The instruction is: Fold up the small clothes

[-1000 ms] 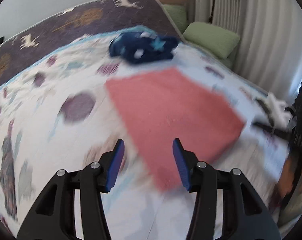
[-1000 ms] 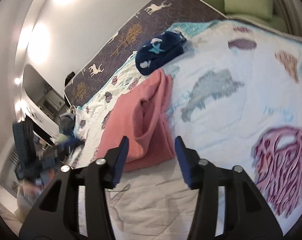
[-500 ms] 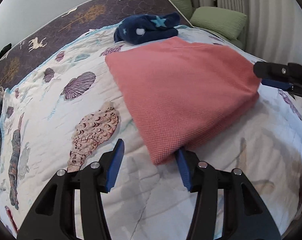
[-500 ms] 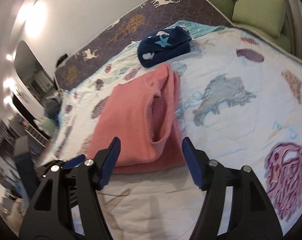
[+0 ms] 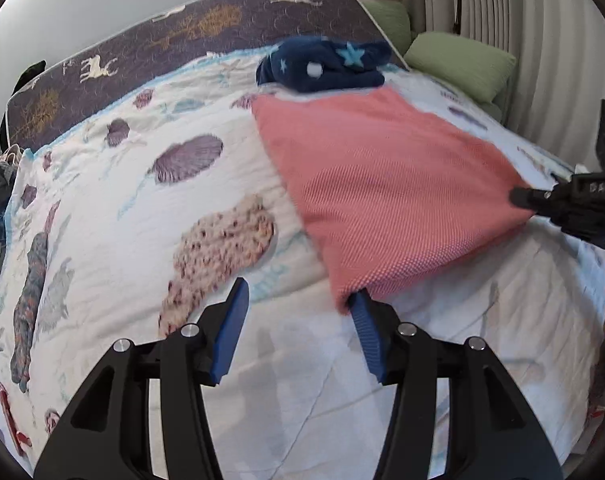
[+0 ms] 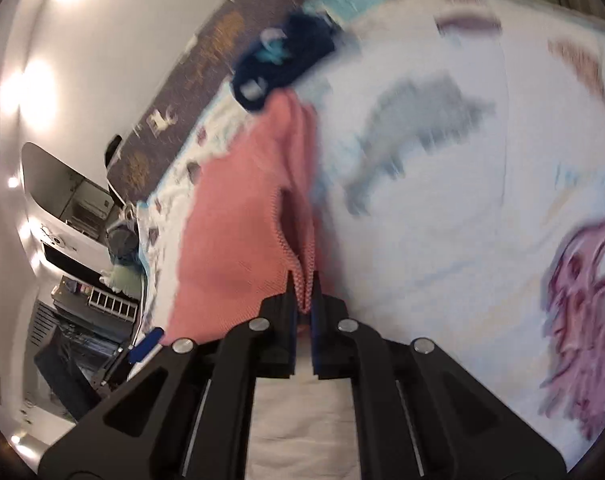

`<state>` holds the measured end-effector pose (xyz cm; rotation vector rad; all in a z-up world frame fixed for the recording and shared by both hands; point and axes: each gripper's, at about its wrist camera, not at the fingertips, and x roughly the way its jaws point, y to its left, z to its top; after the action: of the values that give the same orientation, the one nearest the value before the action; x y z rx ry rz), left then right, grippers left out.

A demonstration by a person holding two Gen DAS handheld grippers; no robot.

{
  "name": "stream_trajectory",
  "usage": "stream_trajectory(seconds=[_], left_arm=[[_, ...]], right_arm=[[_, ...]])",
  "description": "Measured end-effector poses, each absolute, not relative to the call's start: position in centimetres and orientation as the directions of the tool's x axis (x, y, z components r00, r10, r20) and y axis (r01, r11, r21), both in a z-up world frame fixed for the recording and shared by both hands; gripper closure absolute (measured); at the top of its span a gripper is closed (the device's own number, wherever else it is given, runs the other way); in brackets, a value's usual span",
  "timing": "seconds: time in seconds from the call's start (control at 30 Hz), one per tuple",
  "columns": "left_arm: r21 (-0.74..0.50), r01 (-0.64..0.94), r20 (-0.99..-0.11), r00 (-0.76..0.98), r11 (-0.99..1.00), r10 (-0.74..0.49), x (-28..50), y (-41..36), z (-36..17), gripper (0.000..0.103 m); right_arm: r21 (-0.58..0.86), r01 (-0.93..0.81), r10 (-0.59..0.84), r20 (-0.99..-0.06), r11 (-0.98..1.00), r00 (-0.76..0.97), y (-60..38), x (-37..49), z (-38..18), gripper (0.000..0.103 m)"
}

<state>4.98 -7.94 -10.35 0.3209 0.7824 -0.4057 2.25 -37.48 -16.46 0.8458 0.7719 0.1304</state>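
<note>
While lying spread on the bedspread (image 5: 102, 216) beside a navy bundle (image 5: 326, 66), pink garment (image 5: 382, 184) now being pinched at one corner by right gripper (image 6: 302, 300), just snapped together on it; left gripper (image 5: 298, 312) hanging apart, perhaps grazing the near corner. Readying a fold.

A home bedroom: a bed (image 5: 102, 280) w/ a seashell-print quilt (image 5: 190, 158) fills the near view, a deer-print mattress (image 5: 182, 40) leaning on the far wall. Green pillows (image 5: 462, 64) lie far right by pleated curtains (image 5: 542, 40); shelves w/ household clutter (image 6: 82, 308) stand at left in the right wrist view.
</note>
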Motion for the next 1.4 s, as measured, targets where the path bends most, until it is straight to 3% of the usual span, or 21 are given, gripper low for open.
stream_trajectory(seconds=[0.03,0.1,0.13,0.17,0.3,0.43,0.53,0.6,0.67,0.7,0.8,0.9,0.97,1.1,1.27,1.4], left_arm=[[0.131,0.466,-0.739,0.635,0.875,-0.227,5.0,-7.9,-10.7,0.05],[0.118,0.466,-0.748,0.623,0.877,-0.23,4.9,-7.6,-11.0,0.05],[0.106,0.468,-0.747,0.62,0.877,-0.241,4.8,-7.4,-10.7,0.05],[0.092,0.475,-0.744,0.617,0.875,-0.257,4.7,-7.1,-10.2,0.05],[0.008,0.514,-0.714,0.604,0.858,-0.355,4.3,-6.5,-7.6,0.051],[-0.071,0.595,-0.656,0.577,0.8,-0.487,4.2,-7.1,-4.9,0.051],[-0.034,0.603,-0.655,0.589,0.797,-0.473,5.4,-9.0,-5.5,0.052],[-0.031,0.594,-0.698,0.563,0.804,-0.443,7.1,-10.2,-7.7,0.056],[-0.003,0.569,-0.756,0.537,0.823,-0.374,8.7,-10.6,-10.4,0.058],[-0.038,0.561,-0.781,0.5,0.827,-0.375,9.5,-10.4,-12.0,0.058],[-0.15,0.554,-0.766,0.458,0.819,-0.45,10.0,-9.0,-11.1,0.059],[-0.122,0.57,-0.722,0.511,0.812,-0.467,10.4,-8.8,-8.6,0.059],[-0.09,0.583,-0.692,0.546,0.807,-0.471,11.3,-9.3,-7.2,0.059],[-0.078,0.574,-0.671,0.574,0.815,-0.469,14.2,-11.1,-6.1,0.059],[-0.087,0.583,-0.705,0.537,0.808,-0.463,15.7,-12.9,-7.7,0.059],[-0.059,0.593,-0.717,0.534,0.803,-0.448,16.2,-13.8,-9.5,0.054]], right_arm=[[0.713,0.178,0.397,-0.559,0.678,0.728,-37.4,2.2,-16.6,0.097],[0.694,0.161,0.386,-0.56,0.702,0.733,-37.6,1.9,-15.7,0.079],[0.677,0.17,0.357,-0.565,0.716,0.744,-38.0,1.6,-15.1,0.065],[0.656,0.179,0.316,-0.562,0.733,0.764,-38.4,1.3,-14.2,0.063],[0.588,0.107,0.268,-0.514,0.802,0.815,-38.9,1.3,-9.8,0.064],[0.564,0.024,0.342,-0.534,0.825,0.773,-37.4,4.3,-8.4,0.065],[0.553,0.007,0.362,-0.556,0.833,0.748,-36.3,6.3,-9.2,0.082],[0.6,-0.013,0.428,-0.554,0.8,0.714,-36.2,7.6,-11.0,0.09],[0.583,0.043,0.403,-0.611,0.811,0.682,-36.4,8.4,-12.8,0.103],[0.587,0.081,0.4,-0.64,0.805,0.656,-36.8,8.7,-14.4,0.103],[0.65,0.068,0.454,-0.597,0.757,0.661,-38.2,7.9,-14.7,0.103],[0.589,0.03,0.408,-0.594,0.808,0.693,-38.3,8.1,-12.2,0.098],[0.559,0.037,0.375,-0.602,0.828,0.705,-38.6,9.5,-10.9,0.076],[0.558,0.049,0.366,-0.605,0.828,0.707,-39.6,13.6,-10.2,0.075],[0.559,0.074,0.381,-0.65,0.826,0.658,-39.4,17.6,-11.5,0.075],[0.588,0.082,0.406,-0.646,0.805,0.646,-39.7,19.6,-12.8,0.063]])
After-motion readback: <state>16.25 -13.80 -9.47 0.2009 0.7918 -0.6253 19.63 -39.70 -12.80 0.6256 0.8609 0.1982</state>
